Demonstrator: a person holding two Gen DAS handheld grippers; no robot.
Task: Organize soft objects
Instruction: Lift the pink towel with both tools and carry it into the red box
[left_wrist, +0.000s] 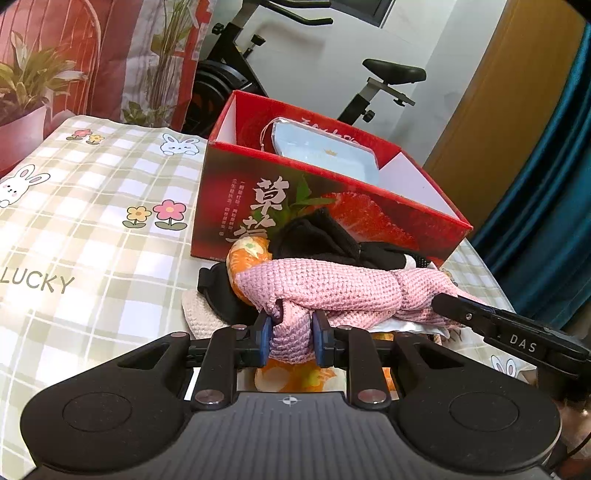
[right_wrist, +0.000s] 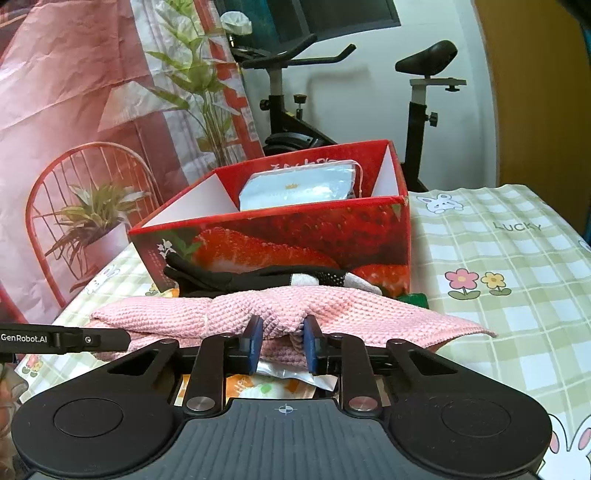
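Right now your left gripper (left_wrist: 291, 338) is clenched on a bunched fold of the pink knitted cloth (left_wrist: 332, 288), its blue pads pinching the fabric from both sides. Your right gripper (right_wrist: 282, 343) grips the same pink knit further along, pads pressed into a gathered ridge; in the left wrist view its black finger (left_wrist: 461, 314) reaches in at the cloth's far end. Between the two grips the cloth sags over a heap: an orange patterned soft item (left_wrist: 247, 258), black gloves (right_wrist: 221, 278) and a cream knitted piece (left_wrist: 201, 314) beneath. Just behind the heap stands the red strawberry-printed cardboard box (left_wrist: 369, 218), open-topped, with a pale blue packet (left_wrist: 328, 155) inside. Everything rests on the checked bunny-and-flower tablecloth (left_wrist: 92, 221). Beyond stands a black exercise bike (right_wrist: 291, 122).
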